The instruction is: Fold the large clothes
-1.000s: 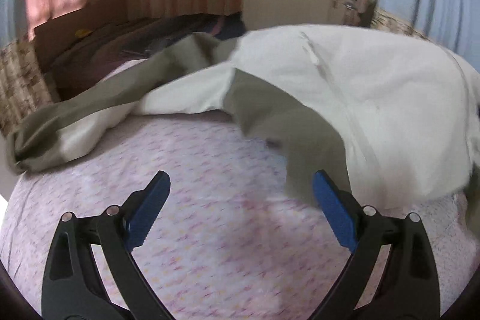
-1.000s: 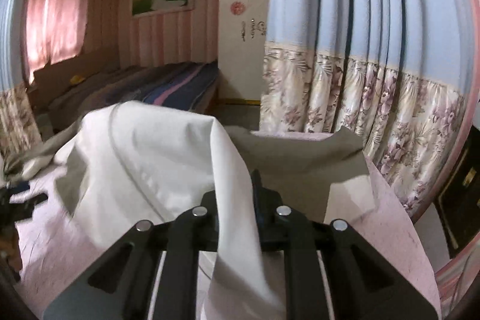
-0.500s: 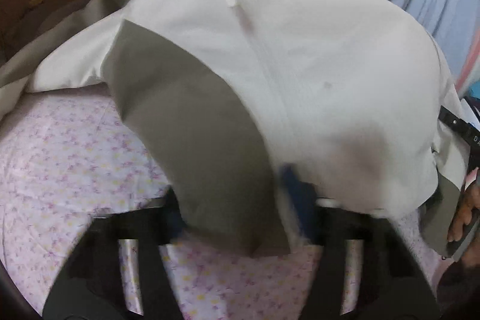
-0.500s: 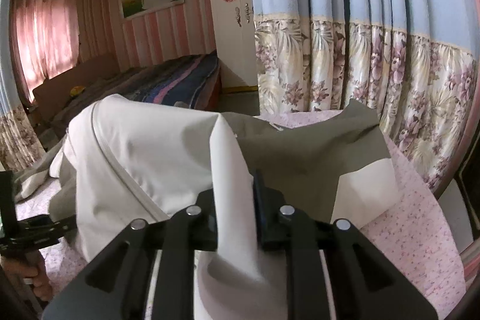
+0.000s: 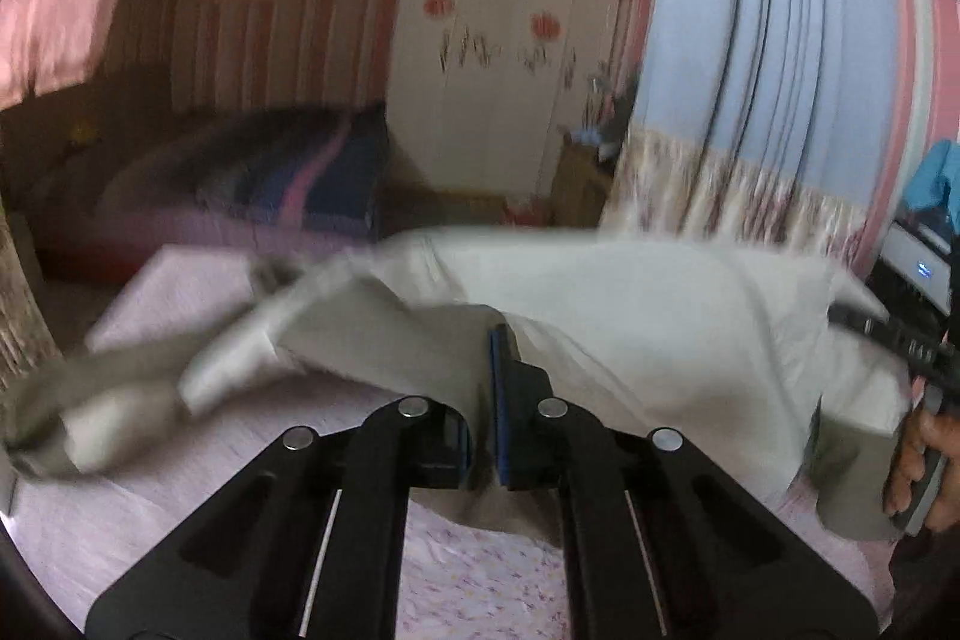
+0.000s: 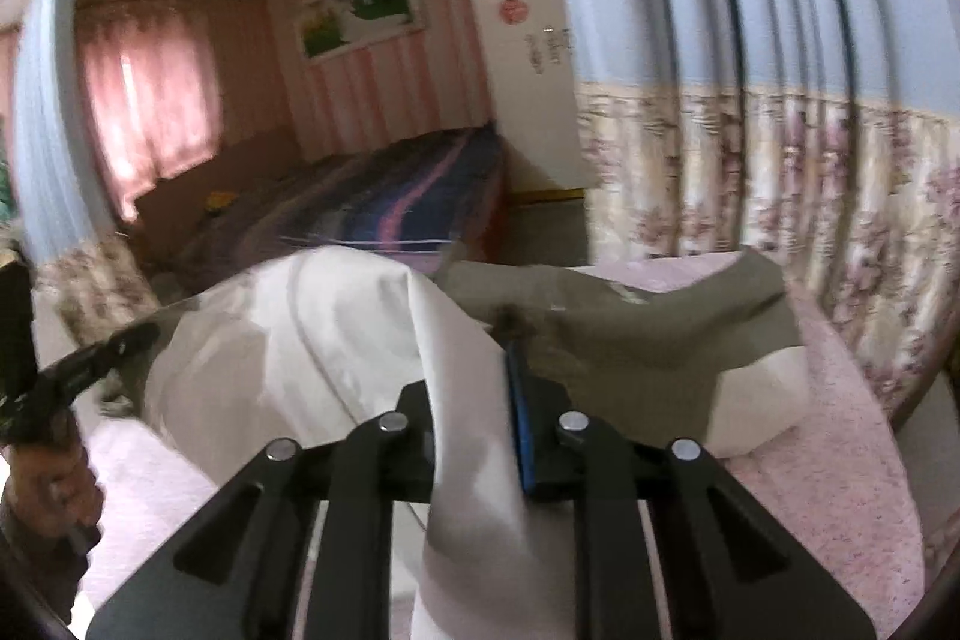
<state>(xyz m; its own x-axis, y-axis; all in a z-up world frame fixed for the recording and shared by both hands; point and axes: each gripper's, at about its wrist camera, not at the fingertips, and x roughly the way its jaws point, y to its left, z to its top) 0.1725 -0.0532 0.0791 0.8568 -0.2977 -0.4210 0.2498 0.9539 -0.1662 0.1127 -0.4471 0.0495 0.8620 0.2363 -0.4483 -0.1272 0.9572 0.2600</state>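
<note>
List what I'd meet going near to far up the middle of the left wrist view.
left gripper, shut on the garment → cream and olive garment → pink floral bedspread → striped second bed → white wardrobe with flower decals.

The garment [image 5: 630,304] is cream-white with olive-grey panels; the bedspread [image 5: 492,574] under it is pale pink with tiny flecks; the curtain [image 6: 750,10] is light blue above a beige floral band; the gripper pads are blue.
</note>
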